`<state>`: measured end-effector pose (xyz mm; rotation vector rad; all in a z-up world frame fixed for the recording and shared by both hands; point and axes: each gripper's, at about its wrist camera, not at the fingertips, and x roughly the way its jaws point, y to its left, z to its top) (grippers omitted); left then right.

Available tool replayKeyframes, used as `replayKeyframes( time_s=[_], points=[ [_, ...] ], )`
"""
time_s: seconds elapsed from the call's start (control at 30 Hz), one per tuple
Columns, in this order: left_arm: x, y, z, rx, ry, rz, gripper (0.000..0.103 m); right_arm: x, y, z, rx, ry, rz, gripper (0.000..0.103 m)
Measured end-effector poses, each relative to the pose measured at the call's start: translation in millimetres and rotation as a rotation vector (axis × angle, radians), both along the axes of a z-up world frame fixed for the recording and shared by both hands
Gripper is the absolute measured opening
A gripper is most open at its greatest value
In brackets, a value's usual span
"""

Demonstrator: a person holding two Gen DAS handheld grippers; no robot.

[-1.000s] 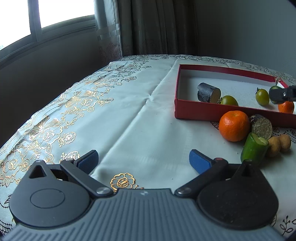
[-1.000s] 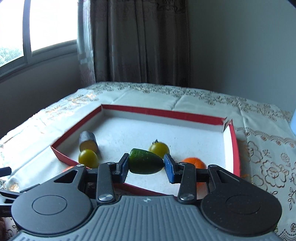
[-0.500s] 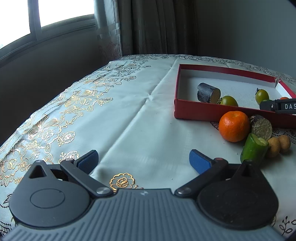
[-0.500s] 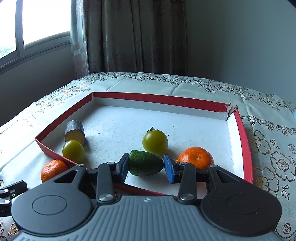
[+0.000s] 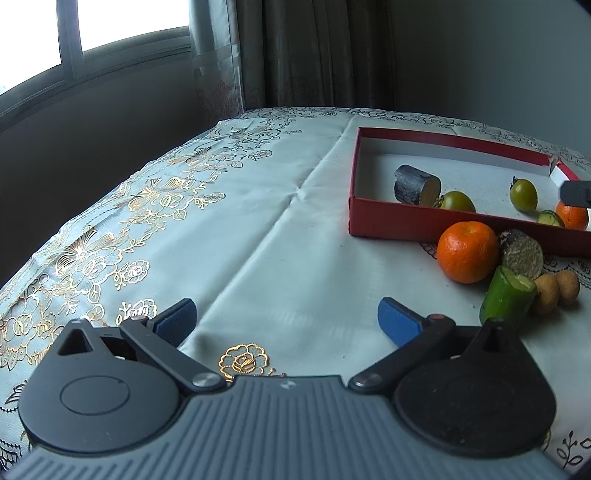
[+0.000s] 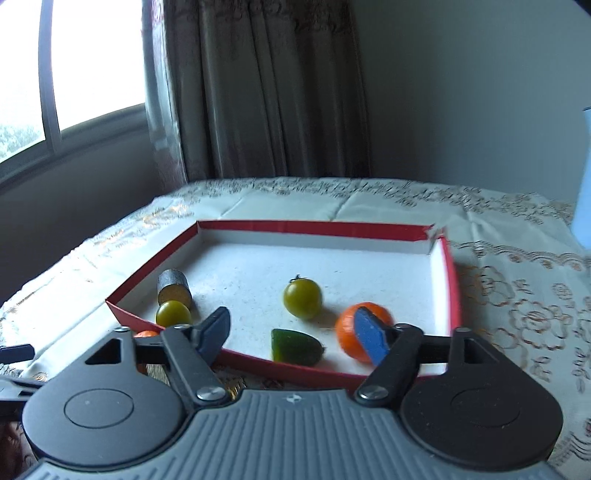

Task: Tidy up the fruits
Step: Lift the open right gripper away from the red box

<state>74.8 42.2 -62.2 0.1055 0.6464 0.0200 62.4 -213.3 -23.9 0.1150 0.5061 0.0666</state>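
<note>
Looking through my left gripper [image 5: 286, 317], its blue pads gape wide, empty, over glossy embroidered tablecloth [image 5: 229, 221]; smooth round tangerine [image 5: 467, 252] sits outside the red cardboard tray [image 5: 391, 226]. My right gripper [image 6: 295, 332] is spread, empty, above a green wedge [image 6: 295, 346] lying in the tray.

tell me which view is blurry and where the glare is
Right wrist view: motion blur smears the tablecloth and the orange behind the open right claw; the window is blown out white. Left wrist view: sharp, window also overexposed, edges bent by fisheye.
</note>
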Motion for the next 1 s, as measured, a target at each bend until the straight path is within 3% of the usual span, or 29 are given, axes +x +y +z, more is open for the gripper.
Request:
replayKeyframes(
  time_s=[0.1,0.27,0.5,0.7,1.0],
  points=[
    [0.0,-0.1,-0.1,-0.001,0.0,0.0,0.103,-30.8,-18.5,-0.6,-0.028,-0.02,-0.03,0.08],
    [-0.1,-0.1,-0.1,0.001,0.0,0.0,0.103,-65.1,-55.4,-19.0,-0.033,0.038,-0.116,0.08],
    [-1.5,0.2,0.5,0.004,-0.008,-0.007,0.103,-66.6,-72.1,-37.8,0.038,0.119,-0.139,0.081],
    [-23.0,-7.7,8.6,-0.015,-0.122,-0.135,0.103,-68.3,-80.4,-40.0,0.101,0.122,-0.142,0.081],
    [-41.0,-47.9,17.7,0.004,-0.137,-0.301,0.103,-68.3,-81.0,-39.7,0.104,0.122,-0.141,0.082]
  ],
)
